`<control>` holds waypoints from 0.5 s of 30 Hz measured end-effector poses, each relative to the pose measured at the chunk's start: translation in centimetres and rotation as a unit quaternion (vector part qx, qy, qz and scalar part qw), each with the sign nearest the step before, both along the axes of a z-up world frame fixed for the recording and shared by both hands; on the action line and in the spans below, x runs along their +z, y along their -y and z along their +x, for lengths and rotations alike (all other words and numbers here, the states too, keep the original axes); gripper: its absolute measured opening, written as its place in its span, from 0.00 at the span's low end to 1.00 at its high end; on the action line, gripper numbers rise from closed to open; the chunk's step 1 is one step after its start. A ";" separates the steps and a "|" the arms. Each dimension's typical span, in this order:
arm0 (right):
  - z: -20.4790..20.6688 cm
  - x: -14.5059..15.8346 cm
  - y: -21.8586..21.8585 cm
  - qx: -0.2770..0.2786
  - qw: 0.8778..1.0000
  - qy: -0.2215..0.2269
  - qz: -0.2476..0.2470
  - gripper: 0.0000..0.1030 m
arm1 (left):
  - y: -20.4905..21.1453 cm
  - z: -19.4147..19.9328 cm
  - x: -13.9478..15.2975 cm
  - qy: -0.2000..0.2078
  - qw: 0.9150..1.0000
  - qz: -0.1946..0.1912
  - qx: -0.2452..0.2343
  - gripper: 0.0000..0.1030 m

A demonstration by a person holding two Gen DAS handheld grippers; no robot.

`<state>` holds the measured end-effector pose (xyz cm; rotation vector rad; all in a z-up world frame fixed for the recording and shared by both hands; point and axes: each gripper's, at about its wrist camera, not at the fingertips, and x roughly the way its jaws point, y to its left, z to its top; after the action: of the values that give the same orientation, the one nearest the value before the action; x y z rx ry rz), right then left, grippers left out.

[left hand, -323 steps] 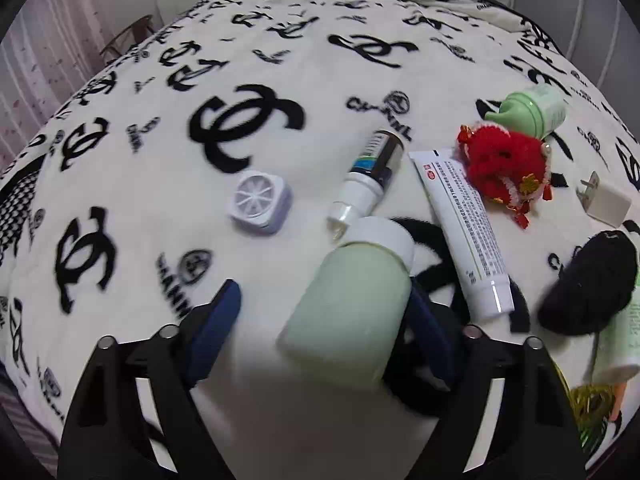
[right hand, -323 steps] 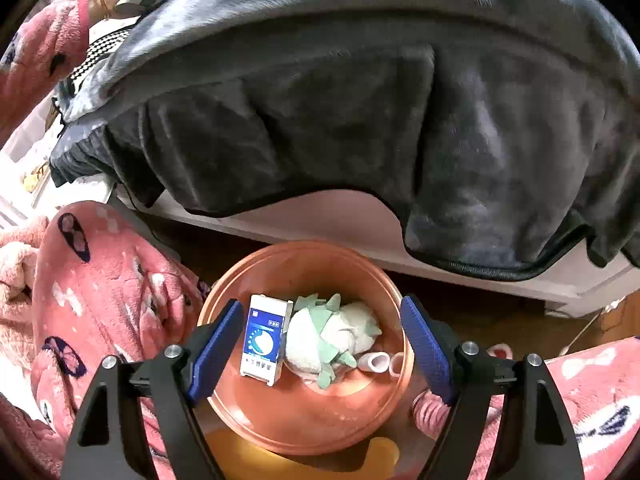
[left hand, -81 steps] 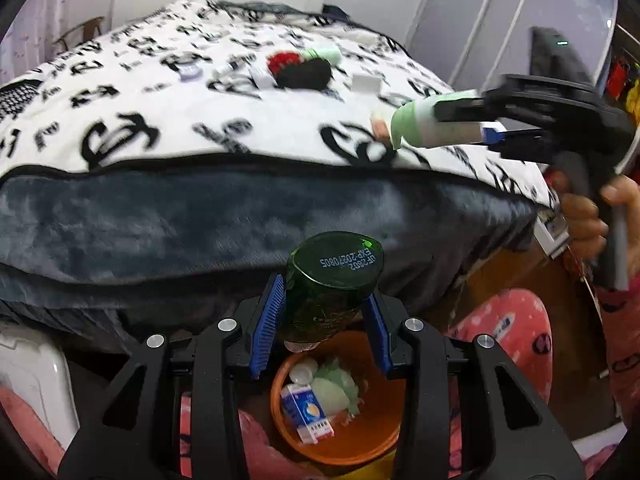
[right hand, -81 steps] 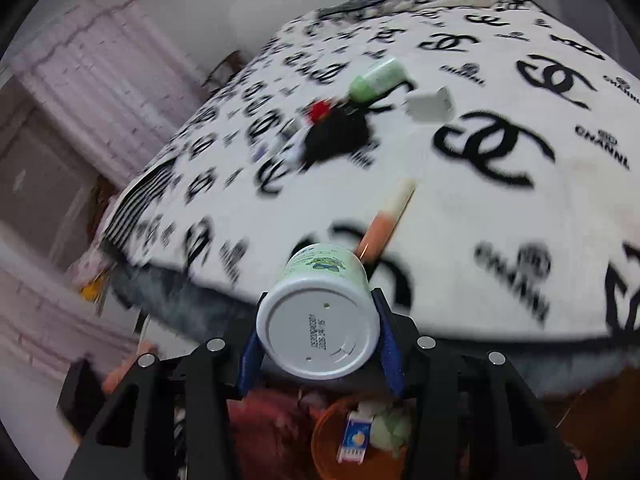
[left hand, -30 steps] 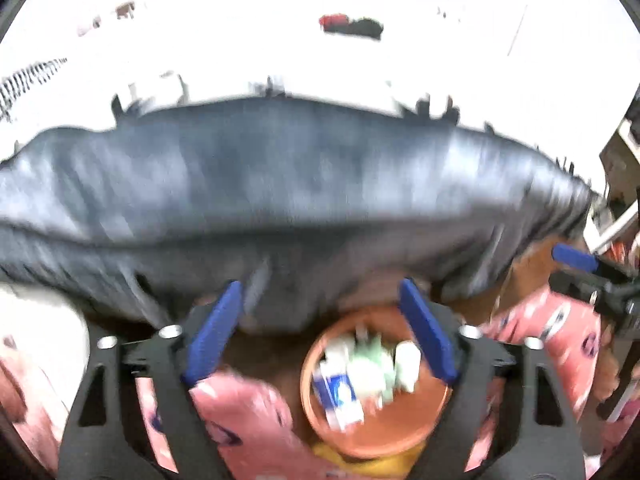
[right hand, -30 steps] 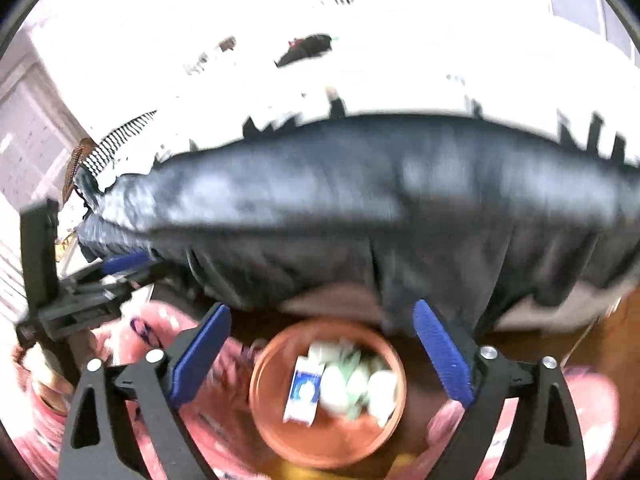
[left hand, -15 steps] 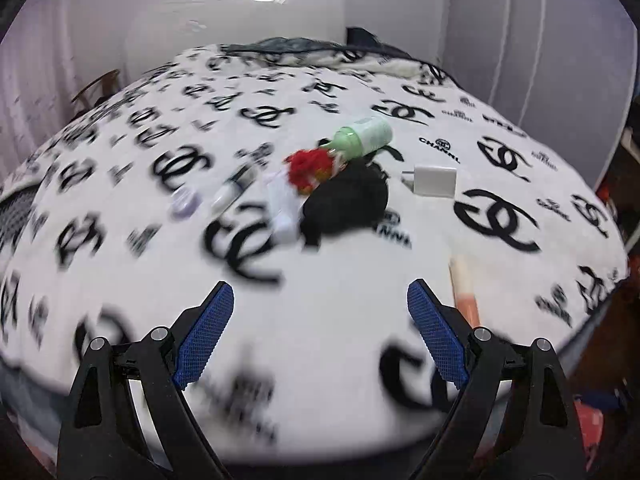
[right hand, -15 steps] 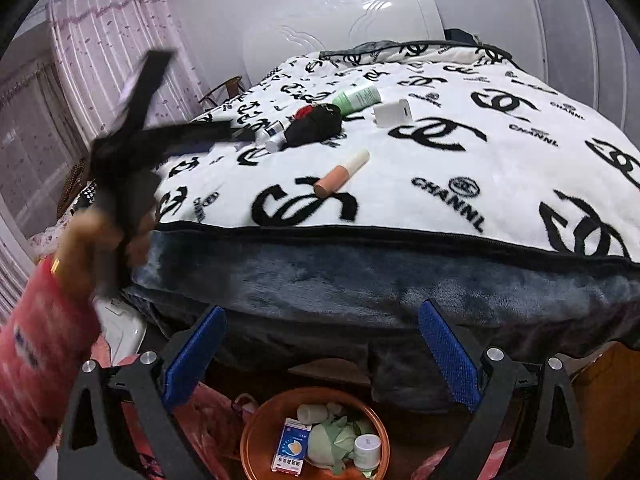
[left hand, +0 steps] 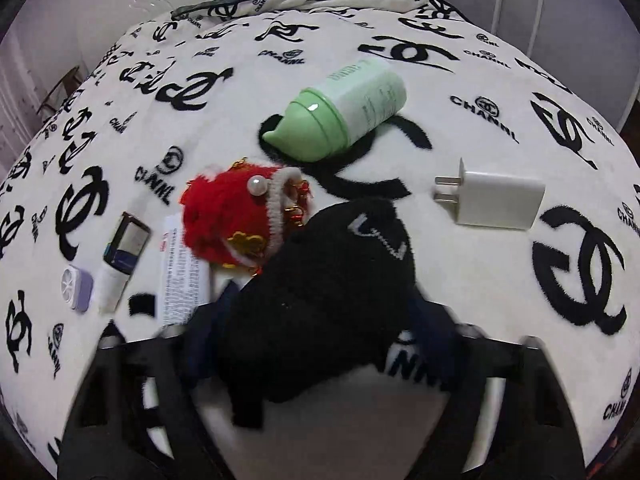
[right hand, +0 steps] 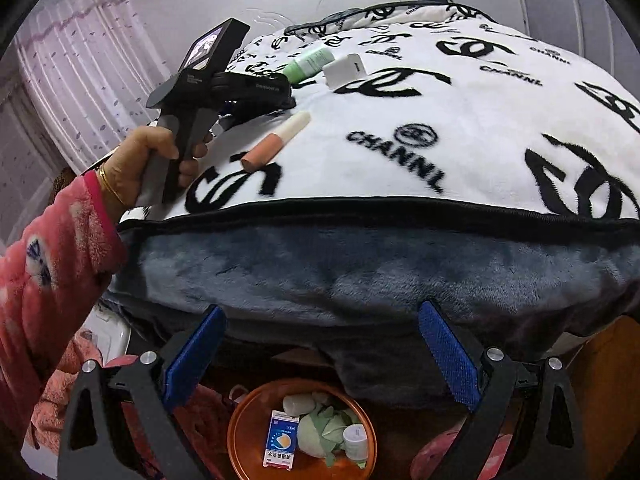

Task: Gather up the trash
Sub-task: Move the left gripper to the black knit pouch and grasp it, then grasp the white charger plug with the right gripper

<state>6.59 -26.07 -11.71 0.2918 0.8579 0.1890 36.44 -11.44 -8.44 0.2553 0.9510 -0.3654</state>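
Our left tongs (left hand: 320,320) straddle the black sock (left hand: 332,296), fingers parted around it, grip uncertain; it lies lengthwise away from us on the logo-print bed blanket (left hand: 480,280). Our right tongs (right hand: 320,364) hang released above the orange bowl (right hand: 240,432).

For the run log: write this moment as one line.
left gripper: around black sock on bed, grip unclear | right gripper: open, empty, above orange bowl | bowl: holds trash | bed: green bottle, charger remain

The sock (left hand: 332,280) lies on the blanket (left hand: 500,300), charger (left hand: 496,199) right, bottle (left hand: 344,114) behind.
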 end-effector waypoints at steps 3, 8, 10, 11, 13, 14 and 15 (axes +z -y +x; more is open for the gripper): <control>0.1 0.1 0.2 0.002 1.000 0.001 0.004 0.93 | -0.1 -1.0 0.9 0.013 1.000 -0.011 -0.005 0.54; -0.1 0.8 0.6 -0.004 1.000 0.010 0.006 0.93 | -1.7 -4.1 3.3 0.036 0.998 -0.049 -0.012 0.53; 0.1 1.6 0.7 -0.006 1.000 0.020 0.000 0.93 | -2.7 -6.0 4.6 0.046 0.996 -0.069 -0.014 0.53; 0.4 2.2 0.8 -0.006 1.000 0.026 -0.004 0.93 | -3.6 -7.7 5.4 0.051 0.995 -0.084 -0.016 0.53; 1.3 3.4 0.9 -0.005 0.999 0.042 -0.015 0.93 | -4.9 -10.2 6.3 0.064 0.993 -0.094 -0.013 0.53; 2.0 4.1 1.0 -0.004 0.998 0.053 -0.024 0.93 | -5.4 -11.4 6.5 0.066 0.993 -0.097 -0.011 0.53; 3.1 5.0 1.0 -0.005 0.997 0.069 -0.043 0.93 | -6.0 -12.5 6.6 0.066 0.993 -0.101 -0.010 0.53</control>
<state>9.73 -27.08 -6.67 0.2007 0.7263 0.1613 23.95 -5.42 -1.82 0.1015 0.7754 -0.4543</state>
